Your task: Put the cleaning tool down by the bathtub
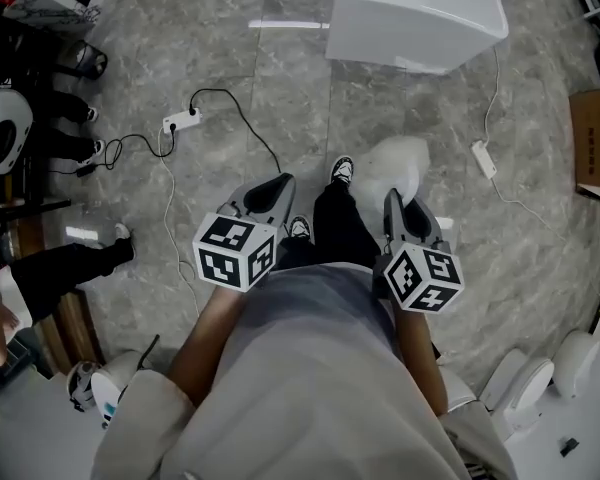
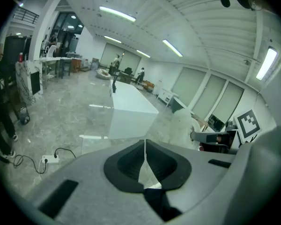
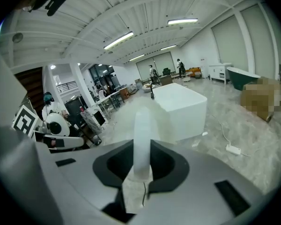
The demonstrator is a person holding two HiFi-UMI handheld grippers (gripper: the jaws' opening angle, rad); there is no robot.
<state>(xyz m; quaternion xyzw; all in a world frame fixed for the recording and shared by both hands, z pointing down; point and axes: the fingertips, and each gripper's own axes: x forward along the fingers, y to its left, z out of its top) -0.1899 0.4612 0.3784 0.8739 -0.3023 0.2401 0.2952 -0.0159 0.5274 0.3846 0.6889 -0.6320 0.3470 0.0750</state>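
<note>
The cleaning tool is a white fluffy duster (image 1: pixel 396 164) on a pale handle (image 3: pixel 141 135). My right gripper (image 1: pixel 393 200) is shut on that handle, and the fluffy head sticks out ahead of the jaws above the floor. The white bathtub (image 1: pixel 415 13) stands on the grey stone floor a few steps ahead; it also shows in the right gripper view as a white block (image 3: pixel 182 108). My left gripper (image 1: pixel 278 183) is level with the right one, its jaws shut on nothing (image 2: pixel 144 146). The bathtub (image 2: pixel 129 111) lies ahead of it too.
A white power strip (image 1: pixel 180 121) with a black cable trails across the floor to the left. Another strip (image 1: pixel 482 158) with a white cord lies right of the duster. A cardboard box (image 1: pixel 595 143) sits at the right edge. Another person's legs (image 1: pixel 70 268) are at left.
</note>
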